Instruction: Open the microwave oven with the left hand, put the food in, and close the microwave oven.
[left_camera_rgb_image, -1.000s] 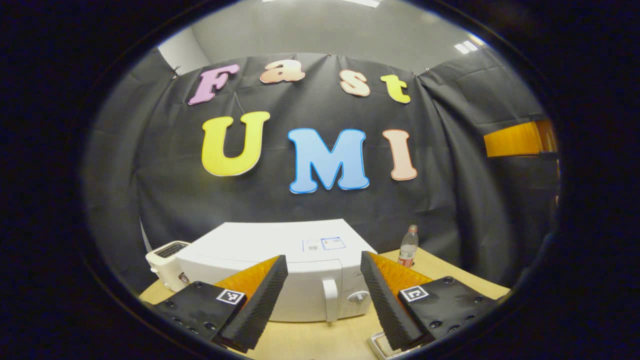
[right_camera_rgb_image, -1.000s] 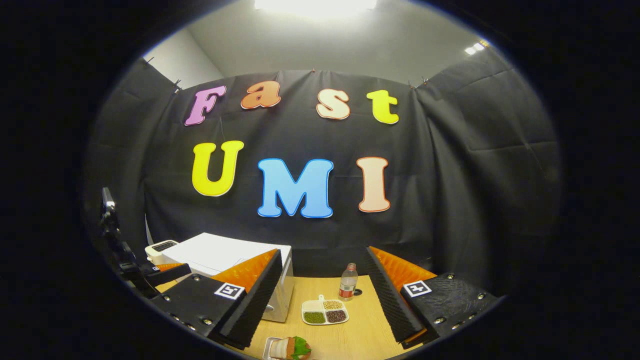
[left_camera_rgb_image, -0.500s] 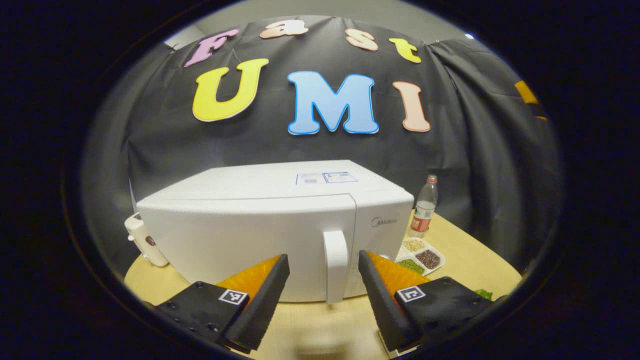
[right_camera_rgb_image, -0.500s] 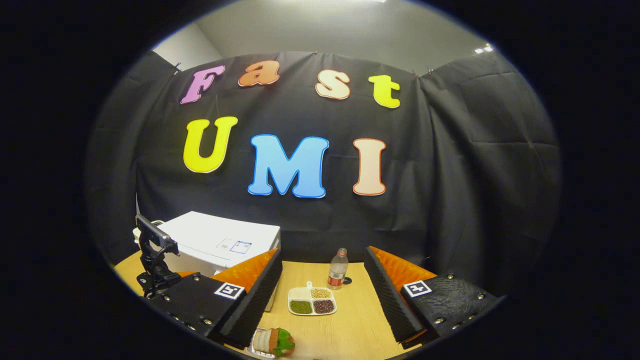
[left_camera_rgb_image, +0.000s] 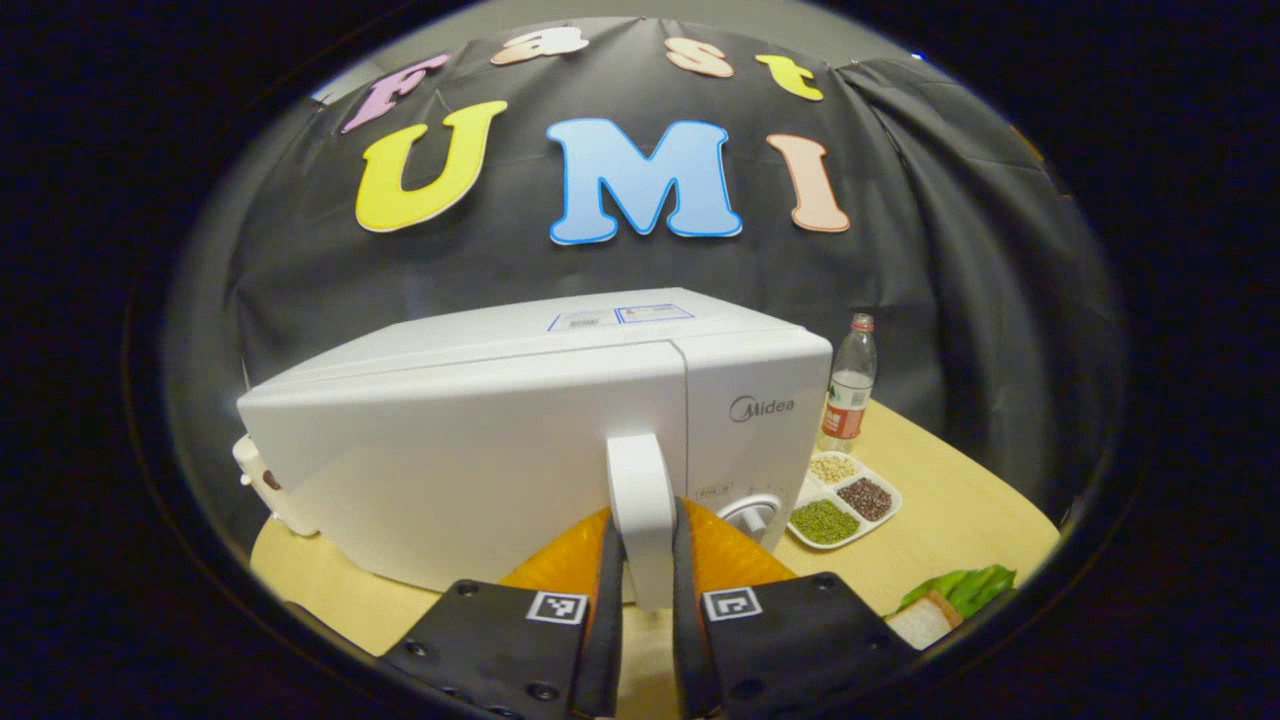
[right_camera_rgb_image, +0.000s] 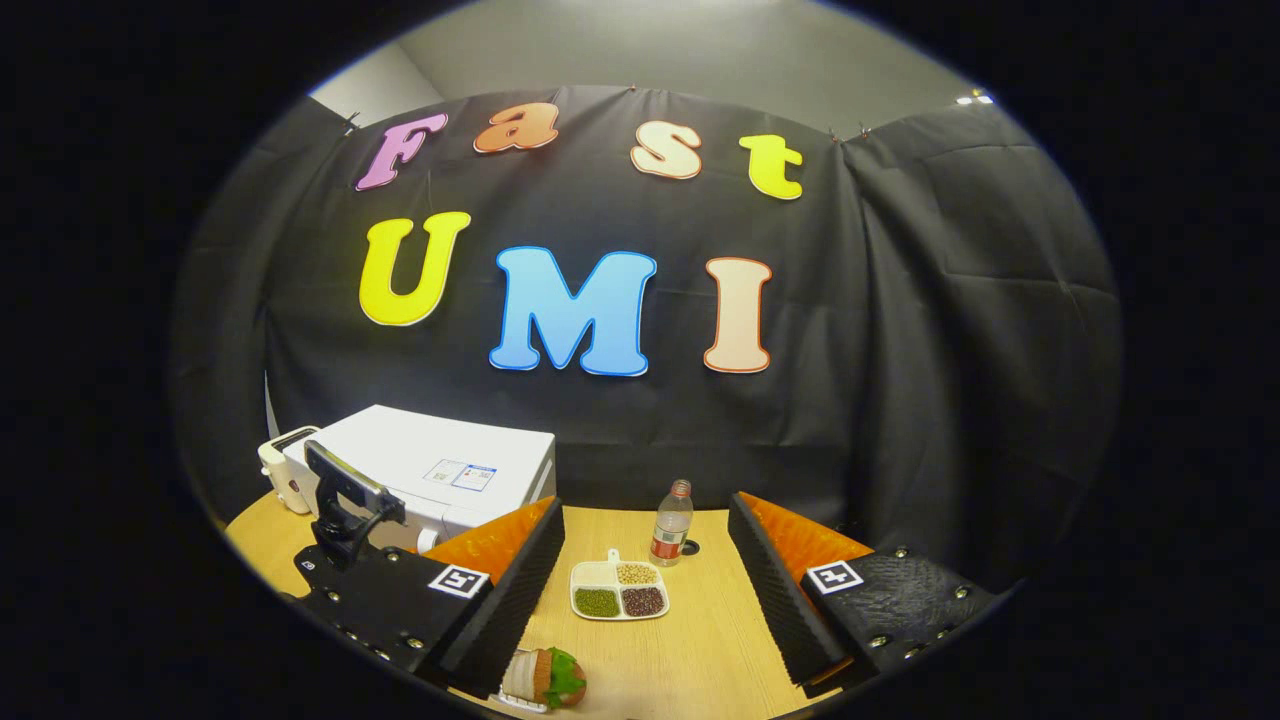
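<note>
**Left jaws on the door handle, pull comes next**

With my left gripper closed in from both sides, its fingers pinch the white upright bar handle of the white box-shaped microwave oven. The handle's long axis runs vertical, rising straight up out of the gap between my jaws, so the grip crosses it squarely. It sits at the door's right edge, just left of the control panel with its round dial, which suggests the door hinges at its far left and must swing toward me and leftward. I think both pads touch the handle, though its lower end is hidden behind them.

My right gripper hangs well apart from the oven, jaws spread wide and holding nothing. Below them on the pale wooden table lies the food, a small bun with green leaf, close to my right jaws and nearer them than the left. Beyond stand a white three-part dish of beans and a clear plastic bottle.
</note>
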